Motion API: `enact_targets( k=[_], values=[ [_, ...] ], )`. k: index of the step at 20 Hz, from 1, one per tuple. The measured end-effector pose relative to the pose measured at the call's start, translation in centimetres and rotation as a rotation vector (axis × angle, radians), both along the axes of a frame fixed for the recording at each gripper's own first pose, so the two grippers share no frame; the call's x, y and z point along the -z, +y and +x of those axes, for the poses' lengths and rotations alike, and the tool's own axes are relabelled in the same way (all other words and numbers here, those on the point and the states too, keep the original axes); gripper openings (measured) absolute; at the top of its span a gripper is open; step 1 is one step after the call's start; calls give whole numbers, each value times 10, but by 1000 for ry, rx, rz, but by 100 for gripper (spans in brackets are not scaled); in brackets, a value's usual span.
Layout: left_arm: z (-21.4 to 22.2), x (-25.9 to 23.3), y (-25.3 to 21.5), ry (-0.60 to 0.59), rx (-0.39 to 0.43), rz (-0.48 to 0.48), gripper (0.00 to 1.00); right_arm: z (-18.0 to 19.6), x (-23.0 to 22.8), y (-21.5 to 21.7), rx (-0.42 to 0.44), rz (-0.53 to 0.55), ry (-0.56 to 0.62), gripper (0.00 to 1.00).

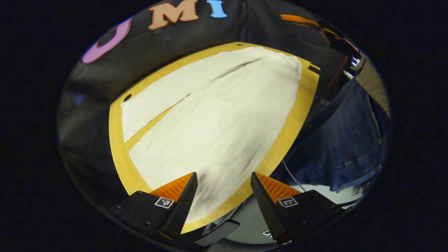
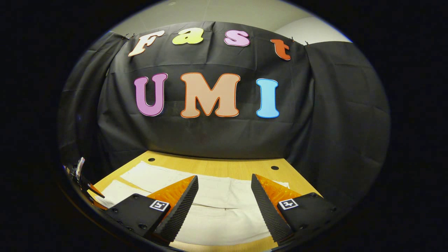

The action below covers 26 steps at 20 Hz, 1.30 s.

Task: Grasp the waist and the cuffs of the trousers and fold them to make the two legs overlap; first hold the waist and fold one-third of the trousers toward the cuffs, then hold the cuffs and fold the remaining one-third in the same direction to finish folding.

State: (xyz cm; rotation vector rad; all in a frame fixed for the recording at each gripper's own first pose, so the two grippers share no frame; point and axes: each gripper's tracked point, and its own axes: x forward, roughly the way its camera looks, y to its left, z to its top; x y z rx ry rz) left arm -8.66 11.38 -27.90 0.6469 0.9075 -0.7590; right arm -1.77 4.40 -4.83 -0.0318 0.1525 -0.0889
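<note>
On the table (image 1: pixel 117 140) the trousers (image 1: pixel 224 119) lie flat, both legs spread side by side with a narrow wedge of bare wood between them toward the cuffs. From the left gripper view they run away from the camera, and their near edge is hidden behind the left gripper (image 1: pixel 224 196), whose fingers stand wide apart above the cloth, holding nothing. Beside the table stands a person in jeans (image 1: pixel 350 140) (cut off at the view's rim, so little else can be made out). In the right gripper view the trousers (image 2: pixel 224 210) lie across the table (image 2: pixel 210 166), their left end partly cut off and probably the cuffs. The right gripper (image 2: pixel 224 199) hovers over them with fingers spread wide, gripping nothing.
</note>
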Motion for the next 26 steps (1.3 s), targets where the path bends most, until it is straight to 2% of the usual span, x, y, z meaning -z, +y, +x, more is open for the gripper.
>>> enact_targets(
  k=[8,14,19,23,26],
  values=[
    [-5,29,30,123,155,189,83,-11,17,-20,47,-54,62,98],
    [-7,35,31,214,215,246,78,-21,26,-38,80,-62,83,98],
    [-5,38,31,248,263,318,76,-21,34,-42,66,-64,111,97],
    [3,39,31,261,254,348,61,-25,47,-48,1,-92,143,97],
    [10,37,34,273,209,360,37,-18,64,-51,-81,-125,189,97]
  ],
)
